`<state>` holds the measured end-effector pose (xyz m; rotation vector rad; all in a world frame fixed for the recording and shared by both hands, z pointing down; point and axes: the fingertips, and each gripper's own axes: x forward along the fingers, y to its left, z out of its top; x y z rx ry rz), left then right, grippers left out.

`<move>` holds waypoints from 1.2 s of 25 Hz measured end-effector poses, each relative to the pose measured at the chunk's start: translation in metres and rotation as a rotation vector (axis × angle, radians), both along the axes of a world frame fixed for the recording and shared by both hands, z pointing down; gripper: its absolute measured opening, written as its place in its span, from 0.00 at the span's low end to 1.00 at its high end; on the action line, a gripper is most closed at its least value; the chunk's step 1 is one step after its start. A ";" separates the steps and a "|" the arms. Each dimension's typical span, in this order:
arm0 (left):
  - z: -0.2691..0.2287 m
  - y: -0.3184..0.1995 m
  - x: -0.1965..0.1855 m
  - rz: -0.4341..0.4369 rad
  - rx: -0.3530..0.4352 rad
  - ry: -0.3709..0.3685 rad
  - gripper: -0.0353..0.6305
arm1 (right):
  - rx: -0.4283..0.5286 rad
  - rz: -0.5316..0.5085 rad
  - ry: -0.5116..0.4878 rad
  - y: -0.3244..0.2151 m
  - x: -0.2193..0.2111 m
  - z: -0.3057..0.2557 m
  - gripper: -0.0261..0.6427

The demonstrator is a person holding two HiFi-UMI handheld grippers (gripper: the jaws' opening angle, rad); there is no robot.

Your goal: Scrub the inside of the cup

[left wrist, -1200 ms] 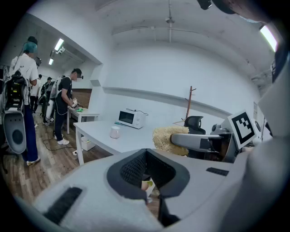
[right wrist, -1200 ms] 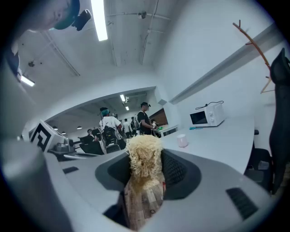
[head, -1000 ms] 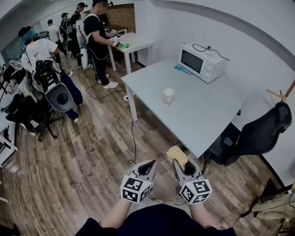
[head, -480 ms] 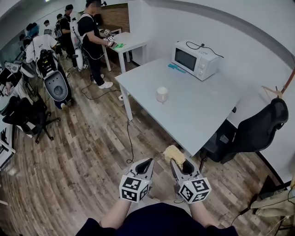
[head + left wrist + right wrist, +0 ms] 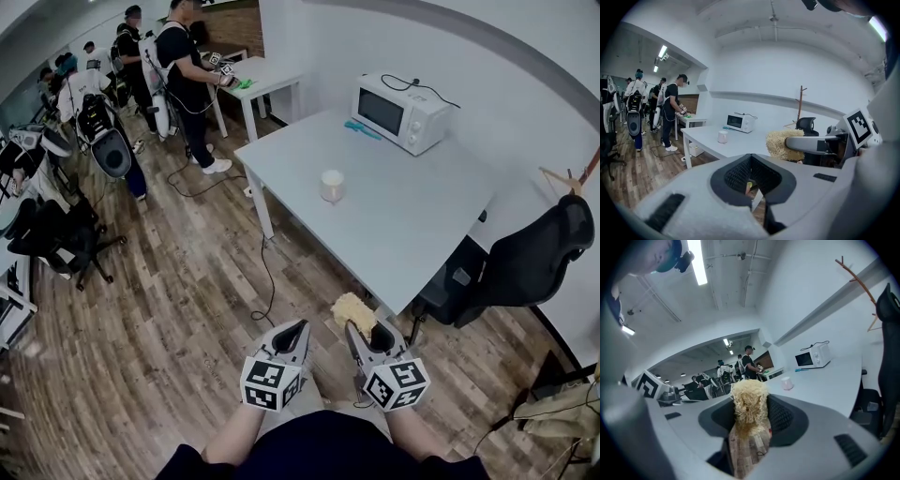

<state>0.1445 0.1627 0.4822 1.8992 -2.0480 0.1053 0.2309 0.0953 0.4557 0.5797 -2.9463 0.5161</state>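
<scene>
A small white cup [image 5: 332, 185] stands upright on the grey table [image 5: 412, 234], far ahead of both grippers; it also shows as the cup [image 5: 723, 136] and the cup [image 5: 787, 383]. My right gripper [image 5: 356, 330] is shut on a yellow fibrous scrubber [image 5: 353, 309], whose tuft sticks out past the jaws as the scrubber [image 5: 750, 401]. My left gripper [image 5: 297, 328] is shut with nothing in it, just left of the right one. Both hang over the wooden floor short of the table's near corner. In the left gripper view the scrubber [image 5: 783, 144] sits to the right.
A white microwave [image 5: 401, 111] and a teal item [image 5: 366, 129] stand at the table's far side. A black office chair [image 5: 525, 262] is at the right, a cable [image 5: 267, 281] runs over the floor, and several people [image 5: 183, 66] stand by another table at the back left.
The head view has shifted slightly, so the table and cup sit a little further left. People at the back have moved about. Both grippers keep their place and hold.
</scene>
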 end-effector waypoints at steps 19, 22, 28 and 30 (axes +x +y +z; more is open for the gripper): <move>-0.004 -0.088 -0.126 0.065 -0.011 -0.009 0.08 | -0.004 0.067 0.029 -0.078 -0.119 -0.003 0.30; -0.008 -0.101 -0.157 0.090 -0.015 -0.027 0.08 | -0.004 0.089 0.021 -0.089 -0.150 -0.008 0.30; -0.011 -0.136 -0.215 0.167 -0.018 -0.050 0.08 | 0.004 0.158 0.012 -0.117 -0.209 -0.012 0.30; -0.009 -0.148 -0.232 0.197 -0.018 -0.062 0.08 | 0.009 0.188 0.012 -0.129 -0.226 -0.012 0.30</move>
